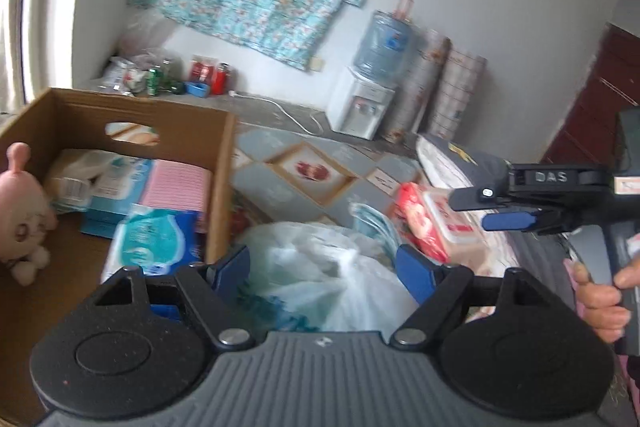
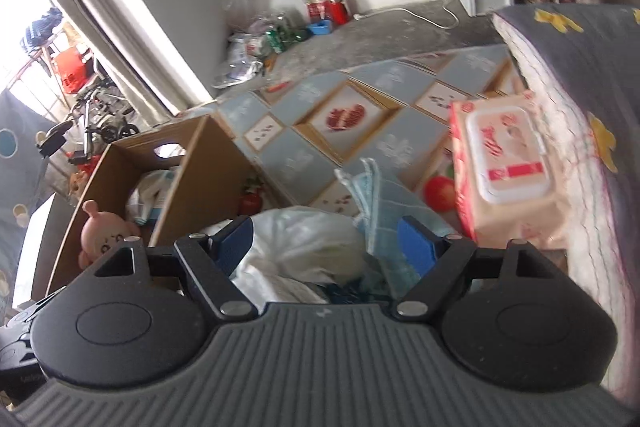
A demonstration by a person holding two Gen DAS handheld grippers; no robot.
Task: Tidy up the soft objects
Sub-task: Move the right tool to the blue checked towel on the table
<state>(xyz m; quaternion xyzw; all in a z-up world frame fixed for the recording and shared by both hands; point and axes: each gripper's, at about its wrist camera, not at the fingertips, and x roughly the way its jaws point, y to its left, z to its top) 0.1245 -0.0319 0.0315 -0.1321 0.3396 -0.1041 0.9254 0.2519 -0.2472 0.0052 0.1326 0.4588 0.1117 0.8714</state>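
Far to the left of the left gripper sat the open cardboard box, and tucked against its near-left side was a pink plush toy, upright, face toward the camera. Deeper in the box lay a white tissue pack, a pink flat pack beside it, and nearer the gripper a blue-and-white wipes pack, right up against the box's right wall. The left gripper's blue pads were spread wide, one on either side of a white plastic bag bulging between them; whether the pads were touching it, I couldn't tell from this angle.

Moving right, just beyond the bag was a folded light-blue cloth, then a red-and-white wipes pack lying against the dark bedding. At far right, the right gripper came in sideways, its black and blue fingers close together with nothing visible between them there.

From the right gripper's own camera, though, the fingers were wide apart over the same plastic bag, nothing gripped. To its left stood the box with the plush peeking out, ahead to the right the blue cloth, and further right the wipes pack resting against the bedding.
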